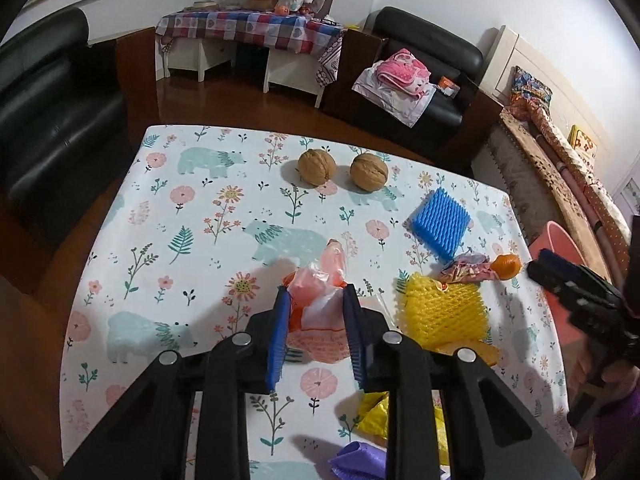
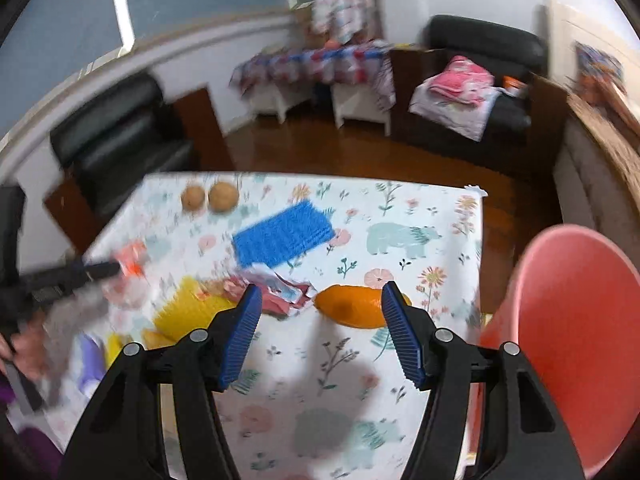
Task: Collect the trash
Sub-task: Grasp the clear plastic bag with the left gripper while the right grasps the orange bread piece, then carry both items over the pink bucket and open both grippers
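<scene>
- Presently, the counter [image 1: 192,216] carries a bear-and-flower print cloth with trash spread over its near half.
- Pink bin [image 2: 576,320]: stands off the counter edge at 3 o'clock in the right wrist view.
- Yellow foam net [image 1: 444,312]: lies at 3 o'clock from the left claw [image 1: 316,300], apart from it.
- Blue foam net [image 1: 440,220]: lies at 1 o'clock from the left claw.
- Left claw: jaws narrowed onto the pink plastic wrapper [image 1: 320,292], pads touching it on both sides.
- Right claw [image 2: 320,300]: jaws wide apart, holding nothing; the orange peel [image 2: 356,306] lies between the fingertips, untouched.
- Two walnuts [image 1: 316,168]: sit side by side at 12 o'clock, near the far edge.
</scene>
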The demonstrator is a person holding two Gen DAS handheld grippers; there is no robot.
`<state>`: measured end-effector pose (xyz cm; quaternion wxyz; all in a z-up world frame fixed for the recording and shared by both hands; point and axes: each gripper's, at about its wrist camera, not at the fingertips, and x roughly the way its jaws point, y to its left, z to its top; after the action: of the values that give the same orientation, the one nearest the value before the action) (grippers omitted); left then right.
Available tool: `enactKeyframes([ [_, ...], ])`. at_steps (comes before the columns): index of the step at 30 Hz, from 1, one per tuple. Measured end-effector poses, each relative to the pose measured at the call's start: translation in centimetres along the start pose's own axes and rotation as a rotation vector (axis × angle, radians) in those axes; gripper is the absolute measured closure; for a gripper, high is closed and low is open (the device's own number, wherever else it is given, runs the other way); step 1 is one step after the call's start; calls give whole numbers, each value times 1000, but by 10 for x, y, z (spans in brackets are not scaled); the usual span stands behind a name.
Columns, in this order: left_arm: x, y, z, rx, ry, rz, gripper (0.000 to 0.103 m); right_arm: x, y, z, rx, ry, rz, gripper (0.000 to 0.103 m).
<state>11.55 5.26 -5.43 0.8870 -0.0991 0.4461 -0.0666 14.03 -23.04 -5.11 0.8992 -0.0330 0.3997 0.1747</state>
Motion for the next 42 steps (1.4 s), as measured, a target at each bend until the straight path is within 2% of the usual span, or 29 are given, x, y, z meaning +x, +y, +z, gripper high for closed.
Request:
enactKeyframes([
  [4, -5, 1, 1, 3, -9, -2, 77, 17, 5, 1, -114, 43, -65, 40],
  [11, -1, 0, 1, -1, 3, -7, 77, 38, -4, -6, -124, 118, -139, 41],
  [12, -1, -1, 1, 0, 2, -7, 77, 38, -5, -8, -126, 113, -145, 48],
  [14, -1, -1, 1, 2, -3, -8, 77, 34, -7, -9, -114, 102, -143, 54],
  [18, -2, -1, 2, -8, -9, -8, 77, 30, -13, -9, -78, 90, -144, 80],
  [31, -27, -23, 0, 26, -52, -40, 77, -28, 4, -35, 51, -8, -50, 82],
  [42, -45, -83, 5, 116, -82, -54, 77, -74, 0, -45, 111, -91, -41, 82],
])
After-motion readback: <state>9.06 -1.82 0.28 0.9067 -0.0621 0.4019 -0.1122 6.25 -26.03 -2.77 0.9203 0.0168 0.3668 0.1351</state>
